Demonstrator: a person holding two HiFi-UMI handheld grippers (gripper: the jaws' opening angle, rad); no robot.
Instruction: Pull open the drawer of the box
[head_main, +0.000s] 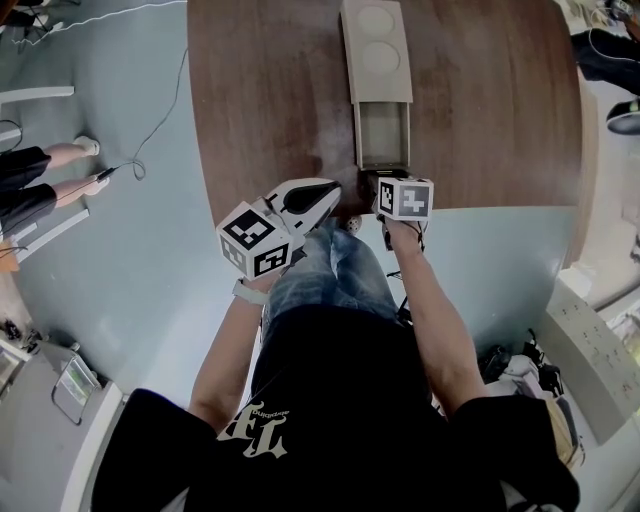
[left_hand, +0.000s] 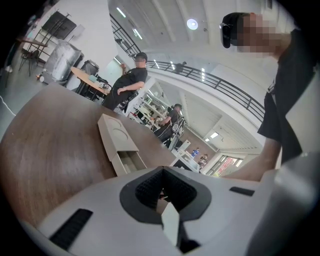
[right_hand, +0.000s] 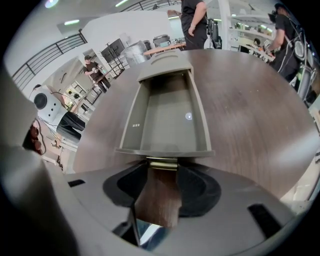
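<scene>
"Drawer (right_hand: 167, 117) first. How does it look from up there?"

"It stands well out of the box (head_main: 375, 50). It's a shallow tray in the same dull grey-green, with straight walls and a flat lip along its front. A few small pale marks show on its floor. The box itself is long and narrow, with two round recesses pressed into its lid."

"And where does it sit?"

"The box runs from the far side of the table (head_main: 270, 90) toward you, and the drawer front stops just short of the near edge. There's a small brass pull (right_hand: 162, 163) under the front lip. Your right gripper (right_hand: 161, 172) points steeply down at it, with the jaws pinching that pull from both sides."

"My other hand?"

"Your left gripper (head_main: 335, 190) hangs at the near edge, just left of the right one and apart from the box. Its jaws are pressed together on nothing."

"What about the surface?"

"It's a round table in dark brown wood grain, carrying only the box."

"And the room?"

"The floor (head_main: 130, 250) is pale blue-grey, and a thin cable (head_main: 160, 110) trails across it on your left. A person in white shoes (head_main: 85, 150) stands near that cable. Other people (left_hand: 131, 82) stand beyond the far edge, under a dark balcony railing (left_hand: 225, 87)."
</scene>
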